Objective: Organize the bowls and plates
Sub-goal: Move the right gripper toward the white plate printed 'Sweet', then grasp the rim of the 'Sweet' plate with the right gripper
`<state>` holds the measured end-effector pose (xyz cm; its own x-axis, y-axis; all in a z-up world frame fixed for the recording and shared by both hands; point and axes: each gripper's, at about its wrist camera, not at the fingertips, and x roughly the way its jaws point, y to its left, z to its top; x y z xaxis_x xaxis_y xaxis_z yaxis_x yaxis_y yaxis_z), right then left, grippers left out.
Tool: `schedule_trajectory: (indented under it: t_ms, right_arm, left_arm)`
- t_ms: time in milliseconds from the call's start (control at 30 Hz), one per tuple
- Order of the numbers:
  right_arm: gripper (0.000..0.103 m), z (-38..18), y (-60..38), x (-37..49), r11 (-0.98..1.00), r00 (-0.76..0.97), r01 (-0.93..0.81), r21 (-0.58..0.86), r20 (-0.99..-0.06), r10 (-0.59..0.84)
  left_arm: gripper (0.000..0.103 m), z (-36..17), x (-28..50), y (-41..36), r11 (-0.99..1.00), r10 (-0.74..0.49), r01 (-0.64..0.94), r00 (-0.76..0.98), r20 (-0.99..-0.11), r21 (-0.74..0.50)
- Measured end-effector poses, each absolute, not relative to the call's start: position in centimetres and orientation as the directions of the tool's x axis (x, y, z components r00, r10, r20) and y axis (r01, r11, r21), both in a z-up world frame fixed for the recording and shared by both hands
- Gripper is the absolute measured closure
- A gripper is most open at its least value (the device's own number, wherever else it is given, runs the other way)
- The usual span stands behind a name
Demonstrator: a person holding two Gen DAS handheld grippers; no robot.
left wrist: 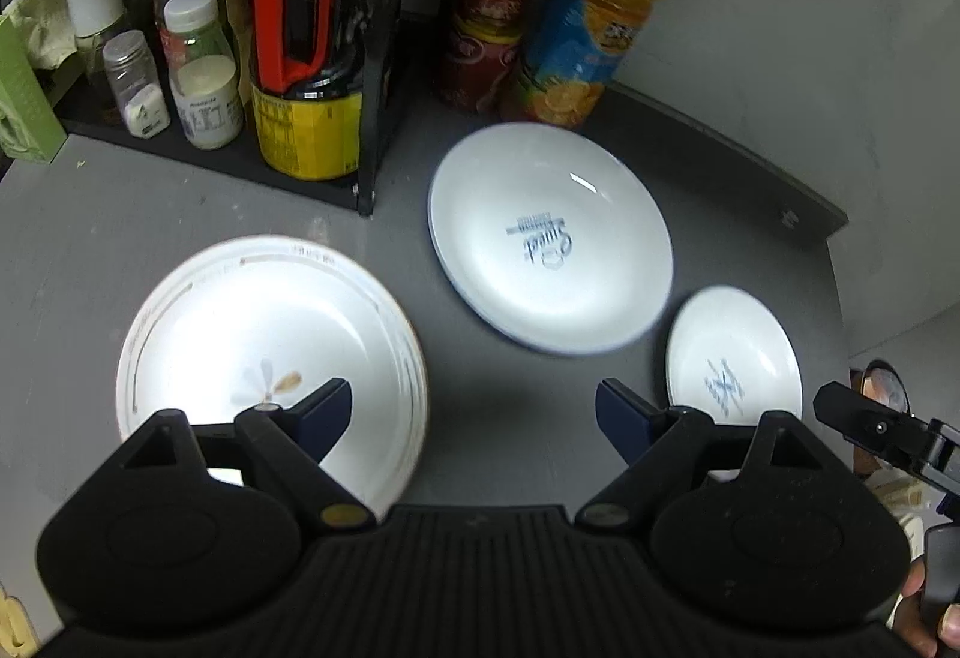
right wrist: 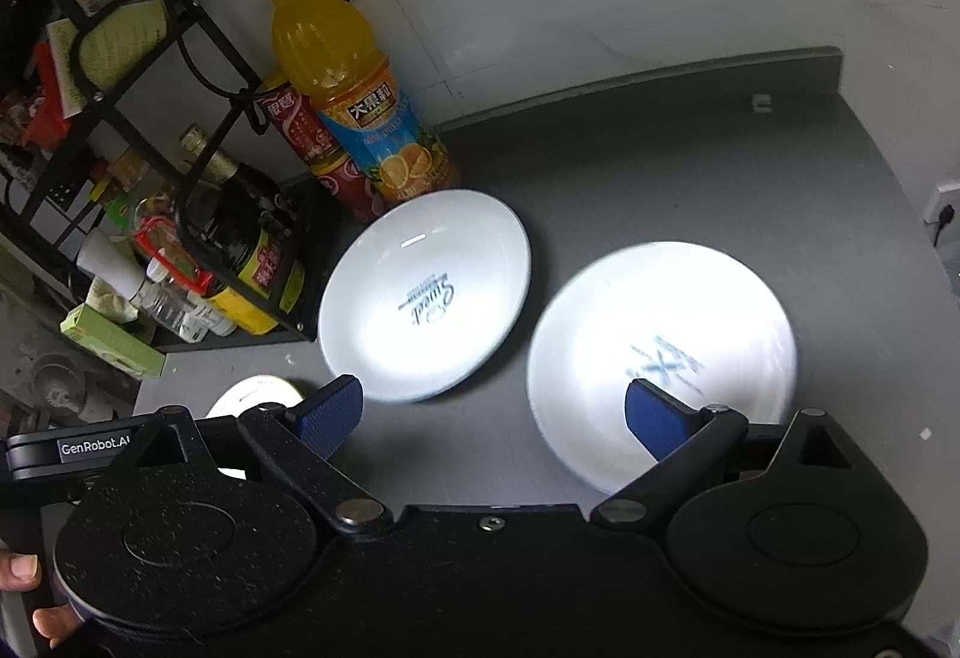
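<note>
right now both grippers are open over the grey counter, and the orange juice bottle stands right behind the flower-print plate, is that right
Not quite. The orange juice bottle stands behind the plate with the blue script print, not the flower-print plate; both wrist views show it. The rest holds: the left gripper and right gripper are open over the grey counter.

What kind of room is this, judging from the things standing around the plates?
Most likely a home kitchen counter. A black rack holds seasoning jars and a sauce bottle, an orange juice bottle stands by the wall, and white plates lie on the grey countertop.
</note>
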<state>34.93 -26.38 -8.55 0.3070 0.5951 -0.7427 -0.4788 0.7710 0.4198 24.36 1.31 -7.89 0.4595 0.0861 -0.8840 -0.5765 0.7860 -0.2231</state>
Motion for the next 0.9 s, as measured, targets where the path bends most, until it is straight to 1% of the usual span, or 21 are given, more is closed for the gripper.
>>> schedule_trajectory:
  t_ms: [67,100,233,433,500,567,733,833,900]
  right_arm:
    - [0.012,-8.9,-25.3,35.7,0.778,0.309,-0.475,0.41,-0.75,0.584]
    - [0.016,-9.2,-24.7,36.1,0.781,0.307,-0.473,0.407,-0.755,0.579]
    - [0.025,-10.2,-22.8,37.6,0.79,0.293,-0.463,0.402,-0.772,0.565]
    - [0.043,-12.1,-20.7,39.8,0.811,0.277,-0.43,0.398,-0.796,0.538]
    - [0.05,-12.8,-20.0,40.6,0.817,0.27,-0.416,0.399,-0.804,0.53]
    - [0.055,-13.5,-19.4,41.3,0.822,0.271,-0.404,0.401,-0.806,0.526]
    - [0.062,-15.2,-18.0,43.2,0.844,0.273,-0.381,0.377,-0.826,0.493]
    - [0.065,-16.2,-17.5,44.2,0.853,0.27,-0.365,0.373,-0.835,0.48]
    - [0.067,-17.0,-17.2,44.8,0.861,0.264,-0.354,0.365,-0.844,0.467]
  left_arm:
    - [0.016,-8.3,25.0,2.3,0.783,0.086,-0.578,0.465,-0.881,-0.228]
    - [0.017,-8.6,25.3,2.8,0.78,0.085,-0.582,0.465,-0.881,-0.232]
    - [0.019,-9.8,26.4,4.9,0.761,0.06,-0.593,0.469,-0.881,-0.264]
    - [0.027,-11.7,28.1,6.8,0.749,0.039,-0.594,0.482,-0.876,-0.294]
    - [0.035,-12.7,28.8,7.4,0.745,0.027,-0.594,0.483,-0.875,-0.305]
    - [0.041,-13.7,29.4,7.9,0.735,0.021,-0.604,0.475,-0.88,-0.309]
    - [0.055,-16.1,30.7,8.8,0.712,-0.022,-0.612,0.471,-0.882,-0.344]
    - [0.059,-17.0,31.2,9.1,0.706,-0.006,-0.62,0.477,-0.879,-0.341]
    - [0.064,-17.7,31.4,9.5,0.693,-0.014,-0.627,0.481,-0.877,-0.355]
